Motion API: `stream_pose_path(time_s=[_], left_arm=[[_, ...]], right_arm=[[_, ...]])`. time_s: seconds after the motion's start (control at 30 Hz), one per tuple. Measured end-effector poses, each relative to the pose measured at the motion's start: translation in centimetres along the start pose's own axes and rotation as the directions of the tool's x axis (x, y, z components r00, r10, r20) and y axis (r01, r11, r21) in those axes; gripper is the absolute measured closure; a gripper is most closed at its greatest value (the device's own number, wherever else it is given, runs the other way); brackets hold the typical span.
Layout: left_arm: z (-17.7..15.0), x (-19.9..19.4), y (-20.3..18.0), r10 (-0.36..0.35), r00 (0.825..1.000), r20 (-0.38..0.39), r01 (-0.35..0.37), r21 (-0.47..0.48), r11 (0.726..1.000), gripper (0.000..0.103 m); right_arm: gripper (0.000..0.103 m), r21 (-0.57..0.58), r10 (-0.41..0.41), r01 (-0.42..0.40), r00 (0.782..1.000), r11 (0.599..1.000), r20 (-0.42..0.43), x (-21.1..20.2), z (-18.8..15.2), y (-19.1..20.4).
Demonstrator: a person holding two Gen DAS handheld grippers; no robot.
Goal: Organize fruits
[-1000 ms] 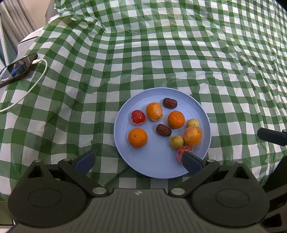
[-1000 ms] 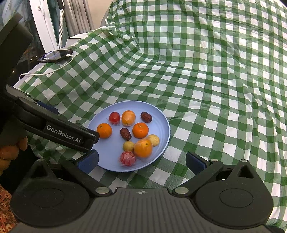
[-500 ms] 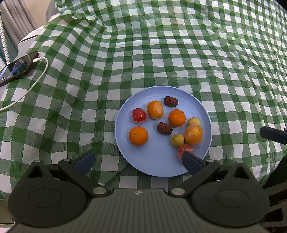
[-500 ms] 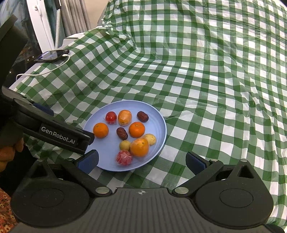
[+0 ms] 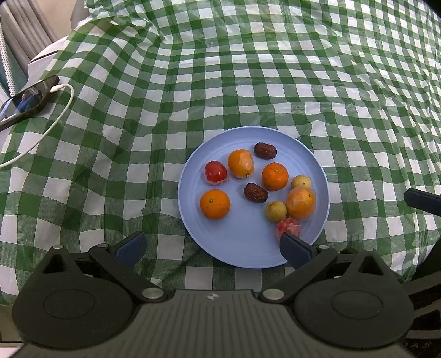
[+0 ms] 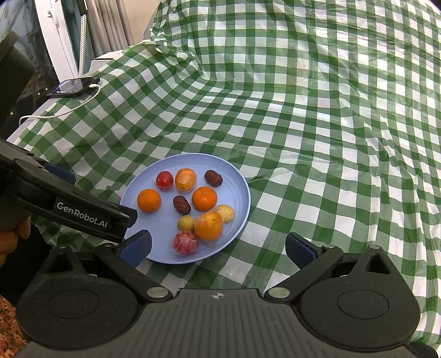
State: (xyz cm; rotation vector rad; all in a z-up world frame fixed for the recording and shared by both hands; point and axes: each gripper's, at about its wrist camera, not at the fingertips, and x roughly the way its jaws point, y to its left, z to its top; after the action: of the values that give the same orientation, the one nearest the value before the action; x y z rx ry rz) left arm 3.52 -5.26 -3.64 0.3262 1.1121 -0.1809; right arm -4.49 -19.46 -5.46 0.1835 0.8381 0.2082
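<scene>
A light blue plate point(image 5: 242, 256) point(image 6: 237, 179) lies on the green checked cloth with several small fruits on it: oranges point(image 5: 215, 204) point(image 6: 204, 198), two dark dates point(image 5: 255, 192) point(image 6: 182, 205), a red tomato point(image 5: 215, 171) point(image 6: 164, 180), yellow-green fruits point(image 5: 276, 210) point(image 6: 186, 222) and a wrapped pink fruit point(image 5: 288, 227) point(image 6: 185, 242). My left gripper point(image 5: 212, 246) hangs open just before the plate's near rim, holding nothing. My right gripper point(image 6: 217, 249) is open and empty over the plate's near right edge. The left gripper's black body point(image 6: 69, 209) shows at the left of the right wrist view.
A phone point(image 5: 27, 100) point(image 6: 73, 86) on a white charging cable point(image 5: 49, 124) lies at the far left table edge. Curtains point(image 6: 107, 24) and a white frame stand beyond it. The cloth is wrinkled and bunched at the back. A hand point(image 6: 13, 236) holds the left gripper.
Both grippers have drifted slightly; the plate sits a little higher and further left in the right wrist view. Jaws stay open and the fruits have not moved.
</scene>
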Motion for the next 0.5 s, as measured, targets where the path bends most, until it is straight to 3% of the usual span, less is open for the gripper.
stream_pose_path(time_s=[0.5], left_arm=[[-0.06,0.41,0.11,0.009,1.000,-0.025,-0.009,-0.007,1.000,0.000]], right_arm=[[0.001,0.005,-0.002,0.002,1.000,1.000,-0.007,0.32,-0.13,-0.05]])
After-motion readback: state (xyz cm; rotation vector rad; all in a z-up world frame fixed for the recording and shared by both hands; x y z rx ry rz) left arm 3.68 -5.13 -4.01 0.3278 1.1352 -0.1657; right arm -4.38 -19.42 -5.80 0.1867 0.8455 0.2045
